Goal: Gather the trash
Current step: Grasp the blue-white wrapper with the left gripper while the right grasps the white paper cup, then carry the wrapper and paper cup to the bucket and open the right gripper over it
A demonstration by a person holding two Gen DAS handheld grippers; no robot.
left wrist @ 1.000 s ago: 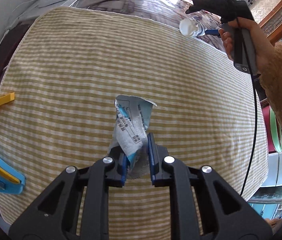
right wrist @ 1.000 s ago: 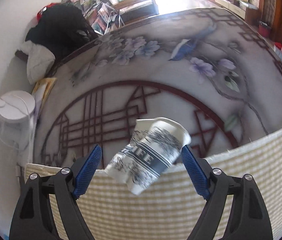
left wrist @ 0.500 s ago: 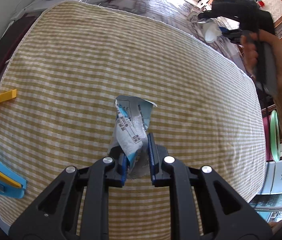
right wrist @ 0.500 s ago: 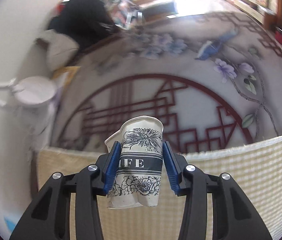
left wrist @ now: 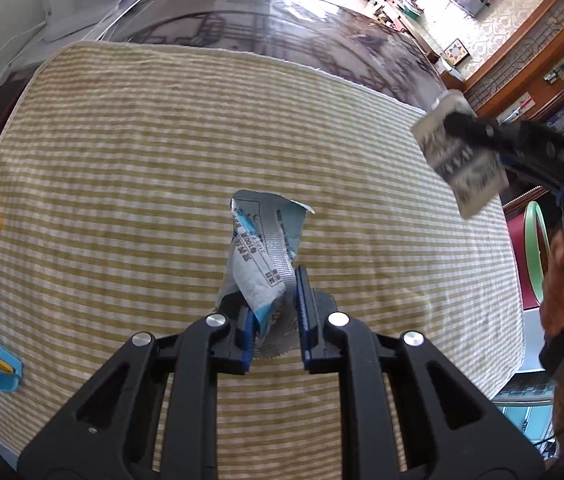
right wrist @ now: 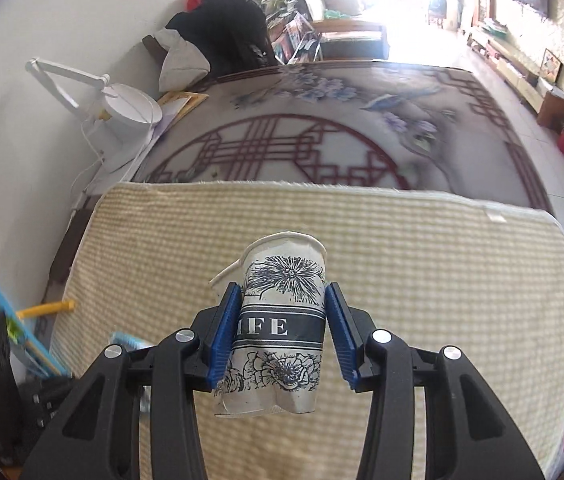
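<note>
Right wrist view: under your claws lies the big striped cloth (right wrist: 422, 280), spread over the flowery table (right wrist: 322, 128). No bin shows in either view, so your step now looks like carrying both bits of trash to wherever it goes. Lift both claws well above the cloth and look for the bin before you move far.

Your right claw (right wrist: 282, 336) is squeezed onto the paper cup (right wrist: 282, 320). The cup sits right between the blue pads (right wrist: 228, 332), one on each side of its dark band. Its rim sticks out past the tips and its bent bottom hangs back toward the claw. The cup is already crushed, so do not press harder. Just hold the squeeze steady so it does not slip.

In the left wrist view, your left claw (left wrist: 274, 312) is pinched on the torn wrapper (left wrist: 262, 248). Only the wrapper's low end is between the pads. Most of it stands up and out past the tips. It is thin and floppy, so move slowly and keep it from swinging. In this view the cup shows far off to the right of the left claw, blurry.

Keep the two claws apart so the trash does not bump.
</note>
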